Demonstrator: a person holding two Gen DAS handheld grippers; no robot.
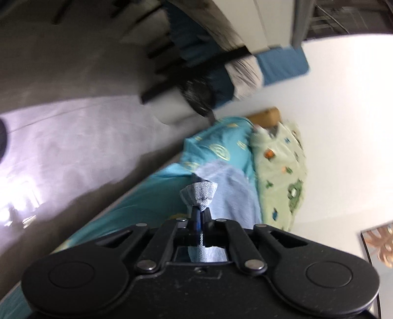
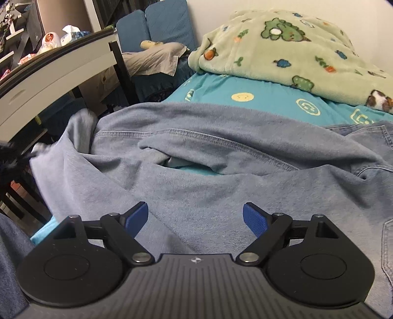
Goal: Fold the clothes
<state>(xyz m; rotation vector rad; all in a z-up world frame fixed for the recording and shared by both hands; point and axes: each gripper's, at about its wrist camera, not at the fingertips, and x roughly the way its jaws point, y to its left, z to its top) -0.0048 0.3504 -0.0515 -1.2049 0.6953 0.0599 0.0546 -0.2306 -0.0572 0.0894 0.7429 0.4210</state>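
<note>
A light blue denim garment (image 2: 196,166) lies spread and rumpled on a teal bedsheet (image 2: 245,95). My right gripper (image 2: 195,218) is open just above it, blue pads (image 2: 255,220) apart with nothing between them. My left gripper (image 1: 200,213) is shut on a bunched hem of the denim garment (image 1: 200,193), lifted above the bed; the view is tilted and blurred. More of the garment (image 1: 231,191) hangs beyond the left fingers.
A pale green cartoon-print blanket (image 2: 289,49) is heaped at the far side of the bed, also in the left wrist view (image 1: 282,171). A white desk (image 2: 49,78) with black legs stands to the left. Blue cushions (image 2: 162,22) lean against the wall.
</note>
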